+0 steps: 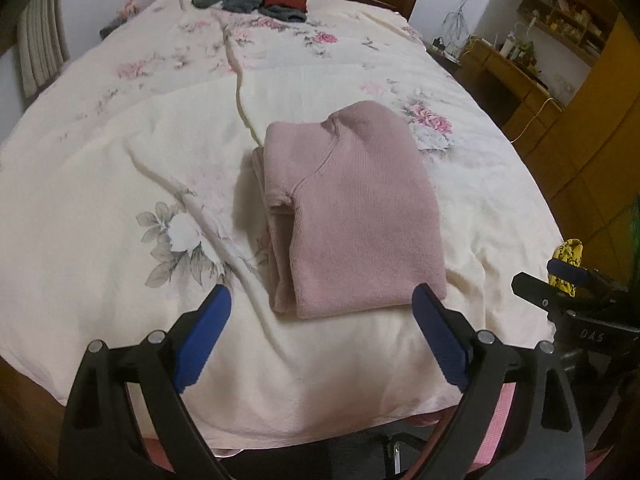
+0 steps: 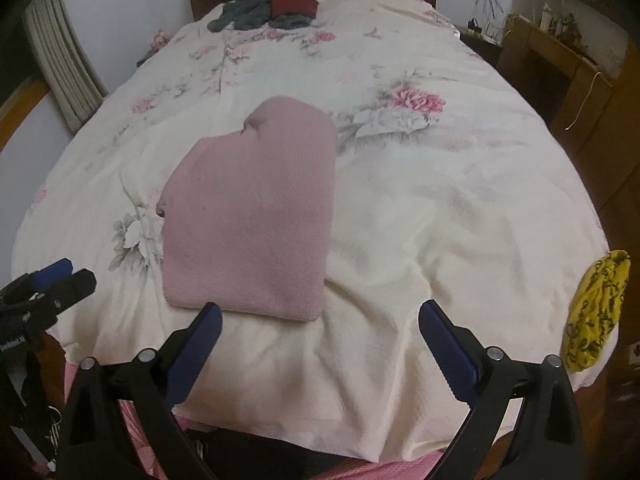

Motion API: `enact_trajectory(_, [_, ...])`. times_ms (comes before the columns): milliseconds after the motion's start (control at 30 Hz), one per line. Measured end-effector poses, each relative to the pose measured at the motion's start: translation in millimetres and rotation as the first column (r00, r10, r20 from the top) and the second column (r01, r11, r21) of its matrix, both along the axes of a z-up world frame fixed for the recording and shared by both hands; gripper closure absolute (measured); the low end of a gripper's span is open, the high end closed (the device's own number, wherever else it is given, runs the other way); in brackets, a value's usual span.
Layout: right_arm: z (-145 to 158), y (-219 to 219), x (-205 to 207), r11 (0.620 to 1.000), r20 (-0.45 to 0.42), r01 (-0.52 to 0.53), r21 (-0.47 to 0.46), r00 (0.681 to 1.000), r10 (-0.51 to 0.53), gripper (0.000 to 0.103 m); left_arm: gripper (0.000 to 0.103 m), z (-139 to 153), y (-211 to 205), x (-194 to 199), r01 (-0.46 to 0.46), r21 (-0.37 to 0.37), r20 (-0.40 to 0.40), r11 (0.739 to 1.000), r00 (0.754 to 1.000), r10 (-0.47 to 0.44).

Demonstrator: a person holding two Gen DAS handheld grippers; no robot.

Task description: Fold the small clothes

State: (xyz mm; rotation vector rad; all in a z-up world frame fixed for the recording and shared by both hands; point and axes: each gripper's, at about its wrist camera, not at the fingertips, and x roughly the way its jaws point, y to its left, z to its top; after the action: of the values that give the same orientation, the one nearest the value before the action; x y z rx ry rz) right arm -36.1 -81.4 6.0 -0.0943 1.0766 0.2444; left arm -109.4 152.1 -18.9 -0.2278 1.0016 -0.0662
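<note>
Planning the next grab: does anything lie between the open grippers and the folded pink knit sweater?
Nothing visible does. Only bare floral bedsheet separates the left gripper and right gripper from the folded pink knit sweater.

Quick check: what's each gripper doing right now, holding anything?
Left gripper: open, holding nothing, just short of the folded pink sweater.
Right gripper: open, holding nothing.
</note>
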Motion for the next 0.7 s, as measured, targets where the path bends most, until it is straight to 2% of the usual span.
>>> enact_trajectory(167, [14, 3, -8, 0.999, 0.025, 0.025, -0.034, 0.999, -0.024, 0.004, 0.011, 10, -2, -7, -0.008, 0.013, 0.007, 1.000, 1.000, 0.008])
enact_trajectory(700, [40, 6, -27, 0.999, 0.064, 0.037, -0.019, 0.997, -0.035, 0.004, 0.011, 39, -17, -26, -0.022, 0.092, 0.043, 0.996, 0.999, 0.018])
